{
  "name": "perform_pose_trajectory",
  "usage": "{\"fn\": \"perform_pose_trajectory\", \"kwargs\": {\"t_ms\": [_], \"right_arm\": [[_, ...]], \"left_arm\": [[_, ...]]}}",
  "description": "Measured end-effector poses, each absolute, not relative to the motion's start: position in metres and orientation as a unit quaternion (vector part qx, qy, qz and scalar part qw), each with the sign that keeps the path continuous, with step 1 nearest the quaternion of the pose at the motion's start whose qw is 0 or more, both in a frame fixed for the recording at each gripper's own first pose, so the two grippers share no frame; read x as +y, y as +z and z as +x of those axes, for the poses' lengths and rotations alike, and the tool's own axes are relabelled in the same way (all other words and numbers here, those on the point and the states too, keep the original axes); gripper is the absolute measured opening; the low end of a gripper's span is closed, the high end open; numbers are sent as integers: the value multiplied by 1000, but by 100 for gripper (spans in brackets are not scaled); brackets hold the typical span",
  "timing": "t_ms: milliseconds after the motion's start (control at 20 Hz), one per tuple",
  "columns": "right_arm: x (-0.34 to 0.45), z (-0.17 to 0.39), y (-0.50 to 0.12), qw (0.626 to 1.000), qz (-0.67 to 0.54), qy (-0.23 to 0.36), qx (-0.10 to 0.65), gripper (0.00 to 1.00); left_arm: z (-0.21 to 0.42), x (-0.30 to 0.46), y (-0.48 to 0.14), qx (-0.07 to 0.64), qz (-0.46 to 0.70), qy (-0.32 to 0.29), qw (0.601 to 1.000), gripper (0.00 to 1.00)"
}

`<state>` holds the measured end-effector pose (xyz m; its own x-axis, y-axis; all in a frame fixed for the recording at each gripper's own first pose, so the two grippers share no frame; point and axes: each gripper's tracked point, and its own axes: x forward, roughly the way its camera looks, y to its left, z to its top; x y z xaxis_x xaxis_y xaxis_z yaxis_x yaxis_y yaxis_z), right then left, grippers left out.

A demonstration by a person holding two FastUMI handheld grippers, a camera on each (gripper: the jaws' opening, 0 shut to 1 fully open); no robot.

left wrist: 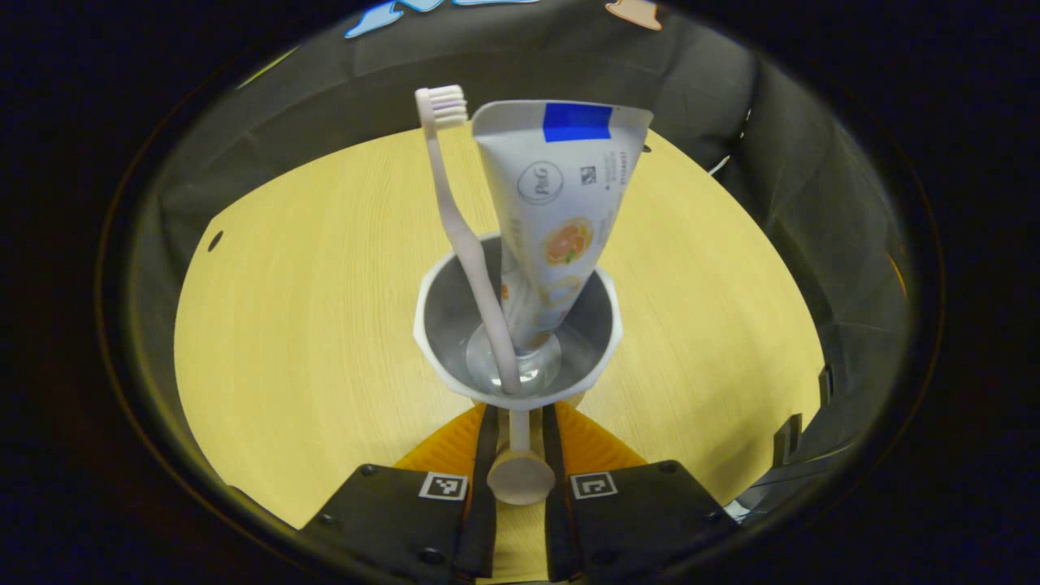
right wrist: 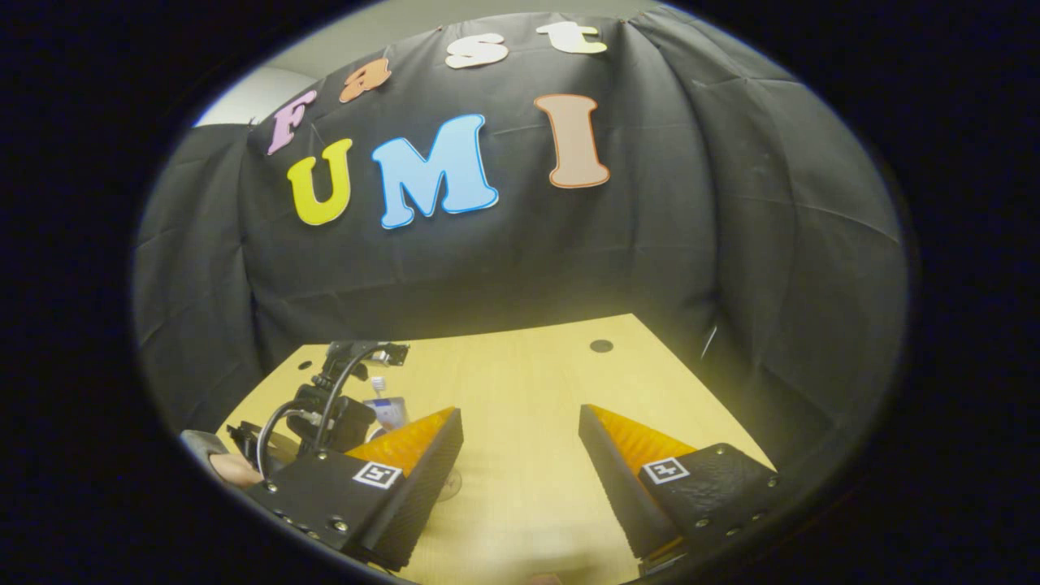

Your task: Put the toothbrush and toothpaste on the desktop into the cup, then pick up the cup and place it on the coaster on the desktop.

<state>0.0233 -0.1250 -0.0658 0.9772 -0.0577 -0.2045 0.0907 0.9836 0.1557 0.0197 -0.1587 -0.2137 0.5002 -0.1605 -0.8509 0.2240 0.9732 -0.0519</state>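
The left gripper (left wrist: 517,455) is pinching the handle of the white faceted cup (left wrist: 517,325), probably lifted, holding the pale pink toothbrush (left wrist: 463,236) and white toothpaste tube (left wrist: 556,219) upright over the yellow wooden tabletop's (left wrist: 284,325) near edge, while the right gripper (right wrist: 520,455) is hanging open well apart.

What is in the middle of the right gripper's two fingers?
Nothing: in the right gripper view, bare wooden desktop shows between the open right gripper's fingers.

Each gripper, left gripper (left wrist: 518,439) and right gripper (right wrist: 520,455), has black screw-fastened finger mounts bearing square fiducial markers; black cables loop over the left unit.
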Motion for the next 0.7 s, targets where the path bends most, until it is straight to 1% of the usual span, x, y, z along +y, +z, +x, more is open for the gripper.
{"fn": "perform_pose_trajectory", "kwargs": {"t_ms": [200, 300, 450, 500, 550, 600, 650, 700], "right_arm": [[-123, 23, -67, 991, 81, -31, 102, 92], [-123, 23, -66, 991, 83, -28, 101, 92], [-122, 24, -64, 992, 79, -21, 99, 92], [-121, 24, -64, 992, 73, -19, 96, 92], [-121, 24, -63, 993, 65, -15, 96, 92], [-119, 24, -62, 994, 57, -10, 94, 92], [-117, 23, -61, 994, 51, -5, 92, 92], [-113, 20, -58, 995, 45, 1, 90, 92]], "left_arm": [[20, -161, -214, 488, 29, -110, 866, 33], [17, -160, -213, 487, 22, -113, 866, 36], [12, -158, -209, 482, 8, -113, 869, 33], [10, -158, -206, 479, 5, -113, 870, 42], [8, -156, -202, 474, 1, -112, 874, 47], [6, -153, -198, 467, -3, -111, 877, 45], [3, -151, -193, 461, -8, -112, 880, 55], [-1, -148, -186, 453, -12, -109, 885, 53]]}}
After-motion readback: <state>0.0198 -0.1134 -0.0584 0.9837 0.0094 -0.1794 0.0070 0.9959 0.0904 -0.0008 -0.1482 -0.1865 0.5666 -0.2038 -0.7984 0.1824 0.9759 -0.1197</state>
